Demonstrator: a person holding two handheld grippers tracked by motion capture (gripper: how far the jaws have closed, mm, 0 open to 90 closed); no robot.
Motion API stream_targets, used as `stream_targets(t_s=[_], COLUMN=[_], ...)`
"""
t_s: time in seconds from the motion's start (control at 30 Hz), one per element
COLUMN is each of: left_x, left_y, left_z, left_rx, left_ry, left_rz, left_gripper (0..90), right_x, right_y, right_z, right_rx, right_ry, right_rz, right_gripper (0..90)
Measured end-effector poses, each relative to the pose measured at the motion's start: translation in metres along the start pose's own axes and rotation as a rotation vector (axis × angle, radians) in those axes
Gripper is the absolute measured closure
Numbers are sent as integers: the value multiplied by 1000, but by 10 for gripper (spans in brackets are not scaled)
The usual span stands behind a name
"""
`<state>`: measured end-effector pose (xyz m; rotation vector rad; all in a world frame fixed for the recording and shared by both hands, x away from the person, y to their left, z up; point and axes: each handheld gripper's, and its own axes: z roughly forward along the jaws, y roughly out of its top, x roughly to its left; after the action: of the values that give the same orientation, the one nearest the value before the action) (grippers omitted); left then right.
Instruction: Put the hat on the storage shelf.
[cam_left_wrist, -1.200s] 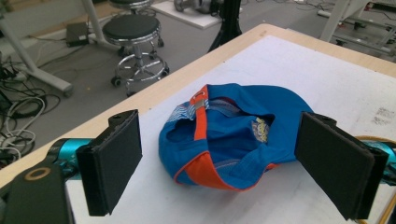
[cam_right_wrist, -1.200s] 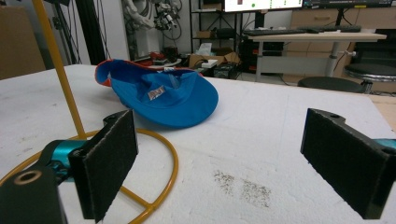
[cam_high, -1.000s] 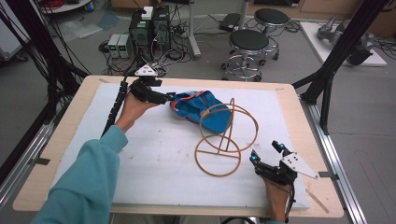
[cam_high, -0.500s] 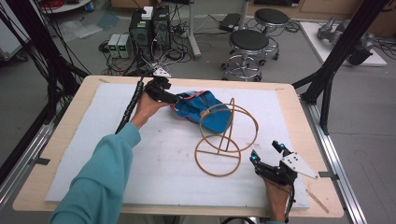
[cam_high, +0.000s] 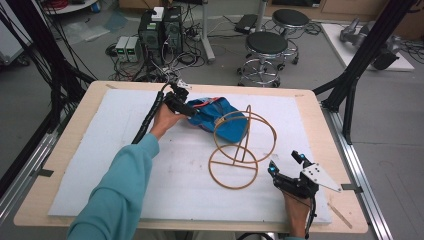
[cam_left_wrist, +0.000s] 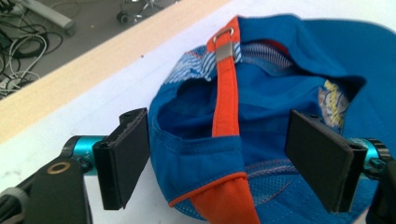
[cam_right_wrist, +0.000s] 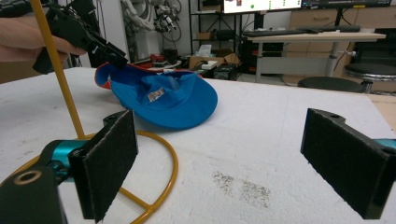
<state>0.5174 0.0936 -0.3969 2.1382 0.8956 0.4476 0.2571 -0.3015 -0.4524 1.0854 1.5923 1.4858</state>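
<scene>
**Left jaws straddle the cap's back edge**

The blue cap (cam_left_wrist: 261, 116) lies on the white-padded counter (cam_high: 100, 165), just behind the wire stand (cam_high: 242, 147). The left hand-held gripper (cam_left_wrist: 224, 161) is spread wide around the cap's rear, by the orange strap (cam_left_wrist: 226, 93), not yet pinching. The right hand-held gripper (cam_right_wrist: 233, 163) waits near the stand's base ring, jaws also spread. Likely next: close on the fabric, then lift toward the stand

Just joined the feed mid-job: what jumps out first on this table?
The blue cap with orange trim lies at the far middle of the white mat, and the left tongs stand open on either side of its back strap. Next to it, toward the person, stands a yellow wire stand of two hoops. The right tongs wait open at the near right corner, holding nothing.
</scene>
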Motion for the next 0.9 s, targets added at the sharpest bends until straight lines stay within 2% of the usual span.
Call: stream_targets(t_s=[0.07,0.3,0.33,0.5,0.6,0.73,0.9], left_x=[-1,-3,-3,-3,-3,-2,0], left_y=[-1,-5,-6,-6,-7,-10,-15], left_z=[3,12,13,13,14,15,13], left_rx=[-3,20,21,11,24,25,6], left_ry=[-8,14,11,-3,-12,-27,-33], left_rz=[0,16,23,10,15,8,1], left_gripper=[223,251,279,476,558,604,725], right_x=[0,-1,-1,-2,-2,-2,-2], right_y=[0,0,0,0,0,0,0], right_z=[0,-1,-1,-1,-1,-1,-1], right_rx=[0,-10,-9,-12,-13,-14,-15], right_ry=[0,3,4,4,4,5,4], right_rz=[0,17,17,14,17,19,19], right_gripper=[100,100,100,100,100,100,100])
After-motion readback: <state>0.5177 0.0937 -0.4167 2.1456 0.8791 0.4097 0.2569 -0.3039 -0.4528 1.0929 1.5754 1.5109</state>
